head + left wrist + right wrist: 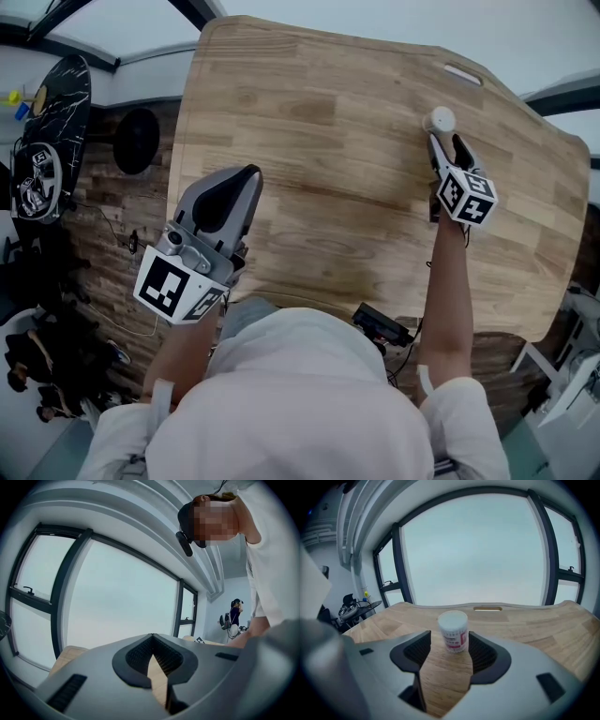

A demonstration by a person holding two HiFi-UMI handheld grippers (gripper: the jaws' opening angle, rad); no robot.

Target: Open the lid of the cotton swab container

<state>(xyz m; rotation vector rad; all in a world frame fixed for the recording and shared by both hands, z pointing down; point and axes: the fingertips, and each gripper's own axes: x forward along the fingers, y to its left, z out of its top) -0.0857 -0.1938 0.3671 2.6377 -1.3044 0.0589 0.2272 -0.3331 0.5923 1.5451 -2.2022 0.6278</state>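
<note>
Toward the upper right of the head view, the cotton swab container [439, 119] stood upright on the wooden table [328, 112], just at the tips of your right gripper [446, 150]. In the right gripper view that gripper's jaws were spread wide, with the container at their mouth and neither pad touching it, so nothing was gripped. Your left gripper [246, 178] was at the lower left of the head view, well apart from the container, its jaws clenched together on nothing. The main risk I judged was tipping. The container looked tall, light and free-standing, and if one pad had met it before the other, or you had pushed forward off-centre, it could have slid across the wood or toppled. A second risk was where you closed. Clamping on the white lid [453, 619] instead of the labelled body would probably have left nothing to pull against. With the left gripper so far away, a one-handed tug would likely have lifted the whole container rather than freed the lid. Too hard a squeeze might also have deformed its thin wall.
</note>
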